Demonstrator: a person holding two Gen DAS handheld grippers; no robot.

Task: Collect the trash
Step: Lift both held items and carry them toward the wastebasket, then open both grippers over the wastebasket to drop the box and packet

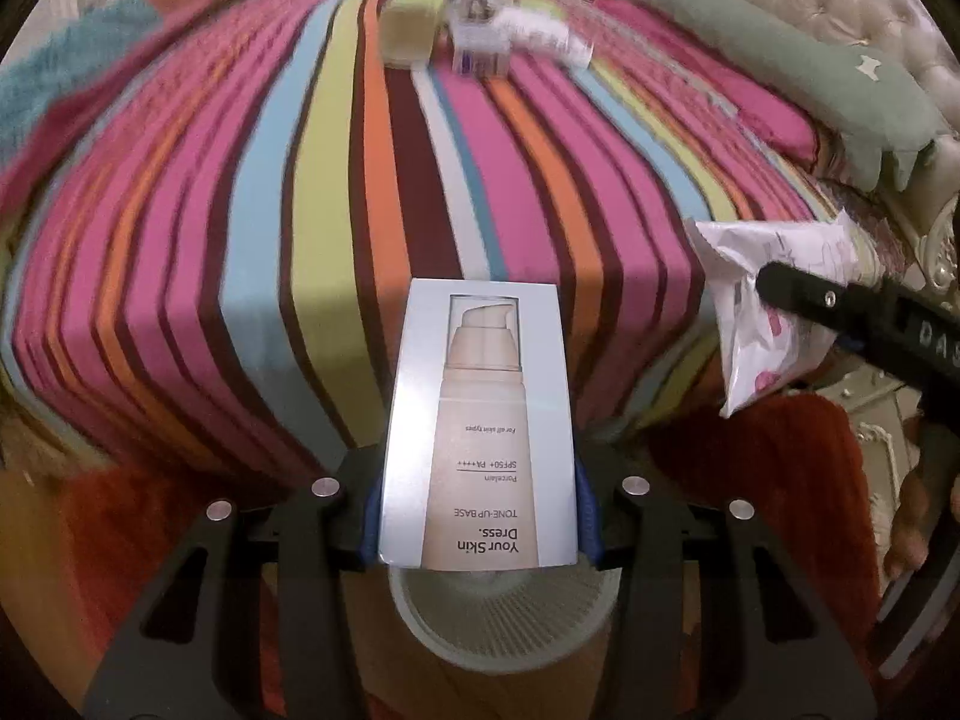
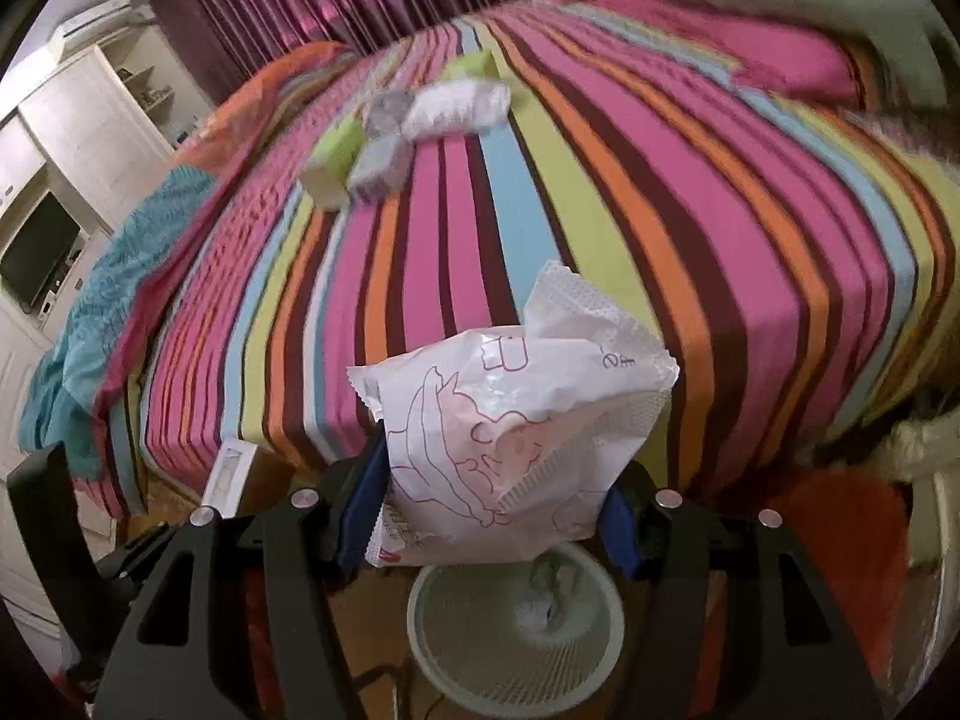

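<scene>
left gripper (image 1: 480,516): jaws hold the cream box (image 1: 480,420) right above the bin (image 1: 504,624) | right gripper (image 2: 489,516): jaws hold the white wrapper (image 2: 510,438) over the bin (image 2: 510,648) | tip: open straight above the hole | more trash (image 2: 396,126) sits far up the bed (image 2: 540,210)

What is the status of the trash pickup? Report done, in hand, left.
Done: some crumpled scraps already lie in the waste bin. In hand: the left gripper clamps a cosmetics box and the right gripper a white wrapper, both above the bin. Left: a cluster of boxes and packets on the striped bed.
</scene>
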